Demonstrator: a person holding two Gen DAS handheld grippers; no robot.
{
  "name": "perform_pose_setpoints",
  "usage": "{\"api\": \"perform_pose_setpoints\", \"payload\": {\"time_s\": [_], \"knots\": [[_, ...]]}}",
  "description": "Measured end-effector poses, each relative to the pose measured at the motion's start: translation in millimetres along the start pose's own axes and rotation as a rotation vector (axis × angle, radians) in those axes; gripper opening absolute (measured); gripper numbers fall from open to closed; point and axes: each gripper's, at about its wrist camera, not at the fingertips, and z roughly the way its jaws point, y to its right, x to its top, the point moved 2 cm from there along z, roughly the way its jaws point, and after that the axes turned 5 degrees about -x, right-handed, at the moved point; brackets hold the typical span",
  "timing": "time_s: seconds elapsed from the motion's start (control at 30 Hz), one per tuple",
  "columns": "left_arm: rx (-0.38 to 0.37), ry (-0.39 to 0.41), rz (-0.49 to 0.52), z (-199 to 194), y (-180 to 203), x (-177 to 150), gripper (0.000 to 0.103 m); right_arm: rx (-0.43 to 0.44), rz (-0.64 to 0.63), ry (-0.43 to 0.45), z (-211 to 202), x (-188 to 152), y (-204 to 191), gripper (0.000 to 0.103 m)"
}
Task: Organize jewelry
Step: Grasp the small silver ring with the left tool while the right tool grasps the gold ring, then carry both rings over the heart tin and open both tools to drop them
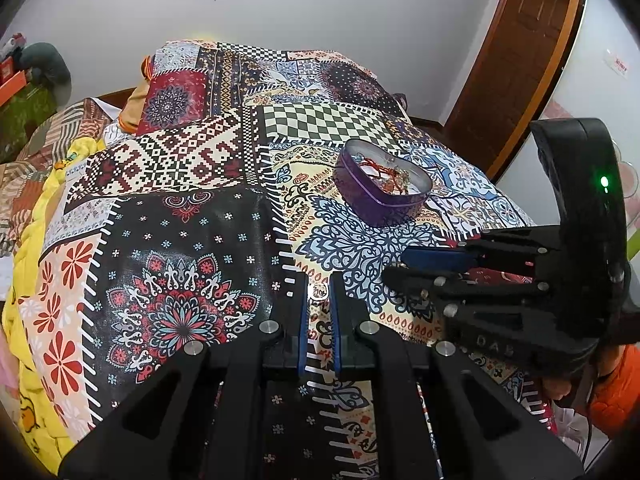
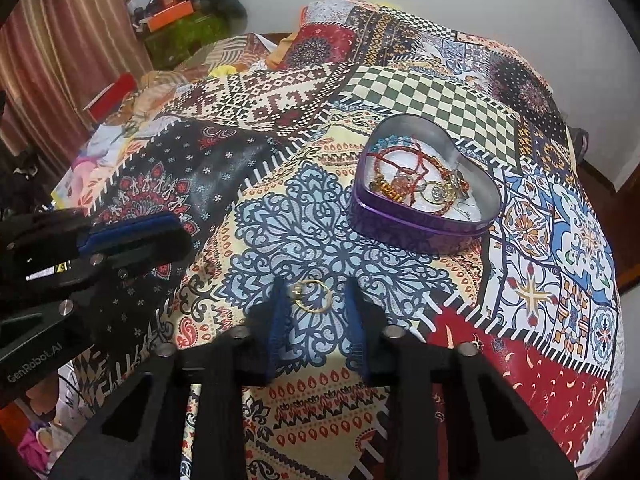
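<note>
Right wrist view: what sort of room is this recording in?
Most likely a bedroom: a bed under a patchwork quilt, a curtain at the side, and a wooden door seen from the left wrist.

Both tools are matte black plastic with blue ribbed pads lining the fingers [image 2: 276, 320]. On the left gripper [image 1: 319, 312], round silver screws sit at 10 and 2 o'clock. The right gripper [image 1: 430, 258] carries a green light, raised letters and an orange sleeve [image 1: 616, 384] behind it.

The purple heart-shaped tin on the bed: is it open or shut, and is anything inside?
Open, with no lid on it. The purple heart-shaped tin shows its silver inside, holding red cord bracelets and gold rings.
</note>
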Motion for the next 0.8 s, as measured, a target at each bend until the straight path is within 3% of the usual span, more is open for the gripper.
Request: {"api": "perform_pose_setpoints", "payload": {"time_s": [0.37, 0.8], "knots": [[0.005, 0.012, 0.012, -4, 9, 7, 0.008, 0.007, 0.05, 0.074, -23, 2, 11, 0.019], [-0.01, 0.072, 0.059, -4, 30, 39, 0.008, -0.02, 0.166, 0.214, -66, 18, 60, 0.019]]}}
